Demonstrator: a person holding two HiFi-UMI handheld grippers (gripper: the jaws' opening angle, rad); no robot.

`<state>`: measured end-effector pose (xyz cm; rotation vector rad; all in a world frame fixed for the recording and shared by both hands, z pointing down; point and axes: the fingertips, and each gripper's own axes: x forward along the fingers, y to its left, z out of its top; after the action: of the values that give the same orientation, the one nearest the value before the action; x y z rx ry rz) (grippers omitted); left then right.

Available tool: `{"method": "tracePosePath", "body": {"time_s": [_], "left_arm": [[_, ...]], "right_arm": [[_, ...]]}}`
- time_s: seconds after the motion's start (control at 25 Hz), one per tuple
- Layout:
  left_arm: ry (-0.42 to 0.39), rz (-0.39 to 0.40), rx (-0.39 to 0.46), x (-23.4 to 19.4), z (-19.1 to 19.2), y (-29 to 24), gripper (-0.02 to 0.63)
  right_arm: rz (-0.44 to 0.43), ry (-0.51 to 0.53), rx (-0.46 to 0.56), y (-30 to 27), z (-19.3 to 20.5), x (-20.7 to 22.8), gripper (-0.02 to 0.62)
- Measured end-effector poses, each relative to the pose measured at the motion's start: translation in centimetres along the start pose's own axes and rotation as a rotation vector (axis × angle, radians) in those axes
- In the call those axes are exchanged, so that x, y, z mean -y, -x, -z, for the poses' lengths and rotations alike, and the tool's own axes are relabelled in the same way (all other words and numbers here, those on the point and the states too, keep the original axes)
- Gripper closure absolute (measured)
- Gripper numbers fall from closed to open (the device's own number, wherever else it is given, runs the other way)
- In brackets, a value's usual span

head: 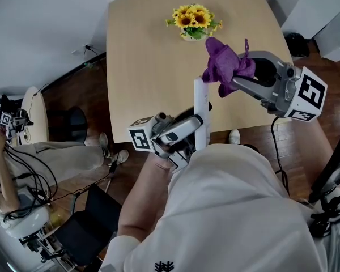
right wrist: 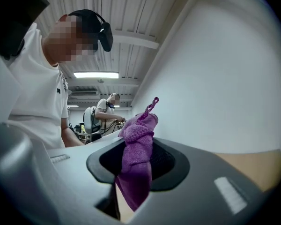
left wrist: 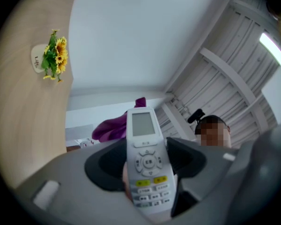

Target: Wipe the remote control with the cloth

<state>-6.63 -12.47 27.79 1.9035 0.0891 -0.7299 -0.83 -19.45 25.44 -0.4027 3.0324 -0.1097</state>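
Note:
A white remote control (head: pixel 201 111) stands upright in my left gripper (head: pixel 197 130), which is shut on its lower end. In the left gripper view the remote control (left wrist: pixel 146 159) shows its screen and buttons between the jaws of the left gripper (left wrist: pixel 147 165). A purple cloth (head: pixel 225 65) is bunched in my right gripper (head: pixel 241 75), shut on it, and hangs just right of the remote's top. The cloth (right wrist: pixel 136 158) droops between the jaws of the right gripper (right wrist: pixel 138 161) in the right gripper view. Both are held above the wooden table (head: pixel 141 67).
A small pot of sunflowers (head: pixel 194 21) stands at the table's far middle. Another person sits at the left (head: pixel 51 157) among cables and a chair (head: pixel 82 222). The table's front edge lies just under the grippers.

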Motion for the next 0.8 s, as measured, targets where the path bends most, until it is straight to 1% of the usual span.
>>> {"method": "tracePosePath", "body": {"time_s": [0.12, 0.2, 0.28, 0.36, 0.48, 0.56, 0.64, 0.72, 0.8], "left_arm": [[-0.013, -0.024, 0.027, -0.6, -0.5, 0.6, 0.322], [-0.011, -0.033, 0.042, -0.8, -0.8, 1.0, 0.322], [-0.002, -0.043, 0.054, -1.1, -1.1, 1.3, 0.322], [0.010, -0.054, 0.068, -1.9, -1.6, 1.6, 0.321], [0.023, -0.056, 0.077, -3.0, -2.5, 1.7, 0.322], [0.030, -0.050, 0.076, -3.3, -2.6, 1.5, 0.321], [0.039, -0.040, 0.067, -3.4, -2.4, 1.2, 0.321], [0.051, -0.024, 0.053, -3.2, -2.1, 0.9, 0.321], [0.061, -0.010, 0.042, -3.0, -1.8, 0.5, 0.321]], "right_arm": [[-0.030, 0.023, 0.006, 0.6, 0.0, -1.7, 0.469], [-0.072, 0.038, -0.009, 0.9, 0.1, -3.8, 0.469], [-0.126, 0.023, -0.039, 1.1, 0.4, -6.3, 0.469], [-0.200, 0.011, -0.068, 1.1, 1.0, -8.7, 0.469], [-0.348, 0.009, -0.119, 0.8, 2.5, -12.1, 0.469], [-0.450, 0.025, -0.172, 0.7, 3.6, -14.5, 0.469], [-0.522, 0.059, -0.221, 0.6, 4.4, -16.0, 0.469], [-0.534, 0.084, -0.253, 0.4, 5.0, -15.8, 0.469], [-0.494, 0.070, -0.256, 0.1, 5.2, -14.4, 0.469]]}}
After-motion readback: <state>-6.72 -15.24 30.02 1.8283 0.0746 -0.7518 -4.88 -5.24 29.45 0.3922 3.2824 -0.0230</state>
